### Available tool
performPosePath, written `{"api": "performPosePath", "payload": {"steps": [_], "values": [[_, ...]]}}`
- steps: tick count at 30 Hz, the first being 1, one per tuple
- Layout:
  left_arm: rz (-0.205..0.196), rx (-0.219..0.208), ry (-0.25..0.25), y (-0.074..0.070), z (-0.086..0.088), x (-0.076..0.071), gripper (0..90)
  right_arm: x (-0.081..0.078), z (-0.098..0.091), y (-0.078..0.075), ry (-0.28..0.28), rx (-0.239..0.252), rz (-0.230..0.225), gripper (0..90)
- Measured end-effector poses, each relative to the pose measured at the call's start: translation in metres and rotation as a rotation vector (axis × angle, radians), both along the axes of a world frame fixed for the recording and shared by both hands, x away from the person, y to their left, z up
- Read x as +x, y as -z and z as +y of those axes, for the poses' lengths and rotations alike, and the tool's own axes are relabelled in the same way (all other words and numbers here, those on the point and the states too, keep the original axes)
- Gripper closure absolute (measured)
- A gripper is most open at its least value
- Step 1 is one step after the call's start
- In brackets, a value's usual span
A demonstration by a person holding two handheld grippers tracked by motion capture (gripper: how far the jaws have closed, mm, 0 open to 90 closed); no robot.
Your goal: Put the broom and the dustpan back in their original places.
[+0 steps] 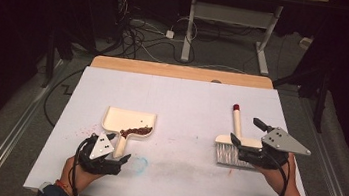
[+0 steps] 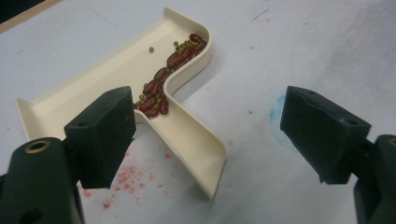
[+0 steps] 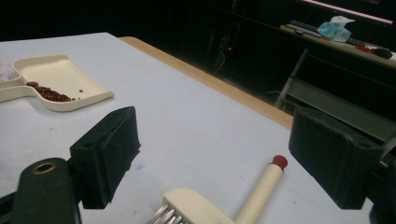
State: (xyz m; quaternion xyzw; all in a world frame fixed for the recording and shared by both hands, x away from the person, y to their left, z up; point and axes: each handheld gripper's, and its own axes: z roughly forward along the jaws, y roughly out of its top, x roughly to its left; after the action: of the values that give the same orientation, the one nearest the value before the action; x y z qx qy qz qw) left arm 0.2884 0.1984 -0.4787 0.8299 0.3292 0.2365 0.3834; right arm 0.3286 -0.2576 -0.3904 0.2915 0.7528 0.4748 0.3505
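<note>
high view: a cream dustpan (image 1: 132, 121) lies on the left of the white counter (image 1: 187, 99), a heap of red beans (image 1: 135, 131) gathered at its back wall by the handle. the left tool (image 1: 115, 162) sits just behind that handle, jaws apart, holding nothing. on the right, a small brush (image 1: 234, 143) with a red-tipped handle lies flat, and the right tool (image 1: 246, 132) hovers over its head, spread wide. faint red marks stain the counter near the pan; no loose beans are visible.

left gripper view: the jaws stand wide, the dustpan handle just ahead between them, apart from both. red beans and a few small green ones (image 2: 182, 45) sit inside the pan.

right gripper view: the jaws are wide apart above the brush, not touching it; the dustpan lies well off to the side.

judging from this, the sweeping looks done and both items set down; emptying the pan may remain.
</note>
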Motion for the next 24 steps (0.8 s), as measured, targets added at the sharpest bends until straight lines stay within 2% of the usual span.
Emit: {"api": "performPosePath", "payload": {"steps": [9,14,22,24], "values": [[-0.007,0.005,0.007,-0.001,-0.002,-0.001,18.1,-0.008,-0.005,0.012,-0.003,-0.048,-0.018,16.2],[-0.017,0.008,0.012,-0.002,-0.002,-0.002,18.1,-0.013,-0.012,0.019,-0.004,-0.046,-0.033,16.2],[-0.03,0.018,0.021,-0.002,-0.002,-0.001,18.1,-0.019,-0.018,0.034,0.004,-0.072,-0.003,16.2],[-0.018,0.017,0.019,-0.001,-0.003,-0.001,18.1,-0.021,-0.018,0.038,0.009,-0.095,0.0,16.1]]}}
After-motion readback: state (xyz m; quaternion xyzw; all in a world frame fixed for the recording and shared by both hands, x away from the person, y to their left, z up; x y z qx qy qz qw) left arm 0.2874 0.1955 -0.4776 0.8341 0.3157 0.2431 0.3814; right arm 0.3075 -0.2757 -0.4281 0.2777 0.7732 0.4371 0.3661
